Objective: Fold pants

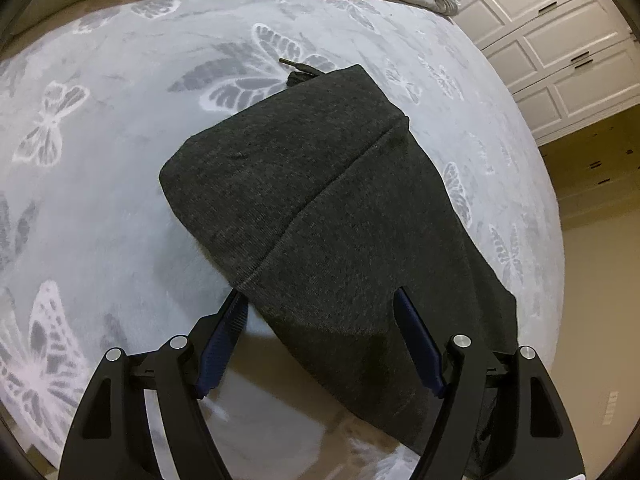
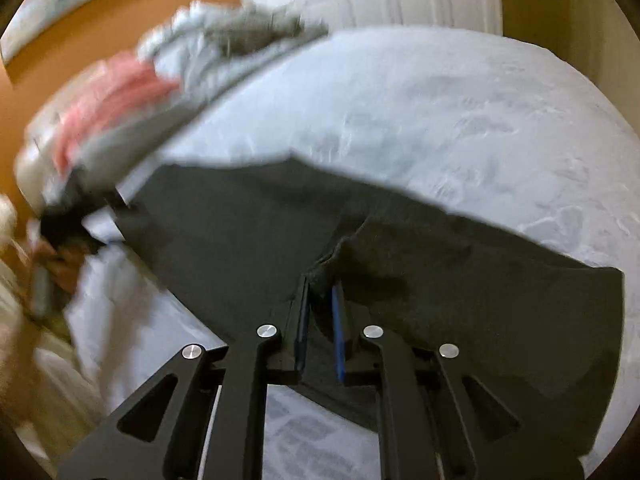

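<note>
While the left wrist view looks down on the bed, the dark grey pants lie folded on the butterfly-print blanket, a drawstring tip poking out at the far end. The left gripper has its jaws spread wide, one either side of the near edge, gripping nothing.

From the right wrist view, which is blurred, the right gripper has its jaws nearly together, pinching a raised ridge of the pants. A heap of clothes sits at the bed's far corner.

With only one side held, the fold could likely slide askew or the loose layers drag apart.
</note>
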Action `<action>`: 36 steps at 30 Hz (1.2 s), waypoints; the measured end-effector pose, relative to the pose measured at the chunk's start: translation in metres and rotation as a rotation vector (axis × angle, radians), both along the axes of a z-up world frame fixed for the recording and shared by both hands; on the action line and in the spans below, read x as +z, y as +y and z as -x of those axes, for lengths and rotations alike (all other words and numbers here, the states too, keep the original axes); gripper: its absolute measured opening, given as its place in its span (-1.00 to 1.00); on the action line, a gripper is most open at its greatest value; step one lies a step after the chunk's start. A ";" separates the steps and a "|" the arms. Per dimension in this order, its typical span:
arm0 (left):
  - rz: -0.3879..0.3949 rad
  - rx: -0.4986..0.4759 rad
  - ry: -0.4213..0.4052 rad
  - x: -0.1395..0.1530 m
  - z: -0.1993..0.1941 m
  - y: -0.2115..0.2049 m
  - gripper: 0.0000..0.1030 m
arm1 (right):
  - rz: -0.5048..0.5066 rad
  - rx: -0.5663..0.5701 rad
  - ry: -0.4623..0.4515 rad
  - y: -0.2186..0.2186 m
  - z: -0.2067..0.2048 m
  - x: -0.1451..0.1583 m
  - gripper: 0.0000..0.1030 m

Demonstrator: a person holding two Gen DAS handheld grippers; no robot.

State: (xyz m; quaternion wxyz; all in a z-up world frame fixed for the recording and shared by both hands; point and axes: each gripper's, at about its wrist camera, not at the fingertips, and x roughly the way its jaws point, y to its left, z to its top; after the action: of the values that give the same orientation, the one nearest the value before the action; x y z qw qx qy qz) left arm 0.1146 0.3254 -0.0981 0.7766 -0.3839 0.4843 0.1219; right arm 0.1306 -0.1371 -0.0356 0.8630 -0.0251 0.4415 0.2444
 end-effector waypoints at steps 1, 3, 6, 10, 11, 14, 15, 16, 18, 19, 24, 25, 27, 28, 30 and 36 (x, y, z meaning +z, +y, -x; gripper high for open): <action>-0.004 0.001 0.001 0.000 0.000 -0.001 0.41 | 0.043 0.015 0.000 0.007 -0.001 -0.008 -0.72; -0.008 0.000 0.000 0.000 0.000 -0.002 0.41 | 0.112 0.030 -0.023 0.019 0.008 -0.018 -0.24; -0.003 -0.004 -0.001 0.000 0.000 0.000 0.44 | 0.194 0.008 -0.159 0.028 0.021 -0.020 0.66; -0.003 -0.013 0.001 -0.001 -0.002 -0.001 0.48 | 0.183 0.015 -0.060 0.029 0.005 -0.040 -0.47; -0.003 -0.016 0.002 -0.001 -0.003 -0.001 0.48 | 0.166 -0.009 -0.058 0.027 0.003 -0.039 -0.83; 0.005 -0.020 -0.001 0.000 -0.002 0.000 0.48 | 0.068 -0.063 -0.084 0.021 -0.002 -0.006 -0.83; 0.011 -0.023 -0.003 -0.001 -0.002 0.001 0.48 | 0.019 -0.062 -0.094 0.020 -0.001 0.008 -0.83; 0.016 -0.023 -0.004 -0.001 -0.002 0.002 0.48 | -0.043 -0.046 -0.109 0.023 0.001 0.025 -0.83; 0.021 -0.023 -0.006 -0.002 -0.002 0.003 0.48 | -0.090 0.001 -0.108 0.038 0.000 0.040 -0.76; 0.019 -0.024 -0.006 -0.002 -0.002 0.003 0.48 | -0.092 0.028 -0.075 0.049 -0.004 0.037 -0.60; 0.039 -0.035 -0.016 0.000 -0.001 0.007 0.48 | 0.174 0.111 0.034 0.082 -0.006 -0.023 0.00; 0.065 -0.031 -0.026 -0.001 0.001 0.010 0.48 | 0.142 0.097 0.004 0.068 0.000 -0.011 0.04; 0.150 -0.003 -0.057 -0.004 0.007 0.024 0.48 | 0.083 0.019 -0.052 0.025 0.012 0.021 0.45; 0.192 0.021 -0.072 -0.006 0.009 0.031 0.48 | 0.064 -0.048 -0.082 -0.004 0.018 0.036 0.72; 0.269 0.080 -0.097 -0.011 0.015 0.045 0.48 | 0.056 -0.186 -0.089 -0.063 0.024 0.049 0.80; 0.317 0.130 -0.156 -0.019 0.014 0.048 0.50 | -0.178 -0.498 0.192 -0.201 0.024 -0.017 0.80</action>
State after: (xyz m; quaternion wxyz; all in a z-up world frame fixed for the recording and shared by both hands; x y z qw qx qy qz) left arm 0.1010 0.3731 -0.1171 0.7322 -0.5400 0.4101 0.0638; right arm 0.1067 -0.3379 -0.0527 0.8494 0.1834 0.4906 0.0640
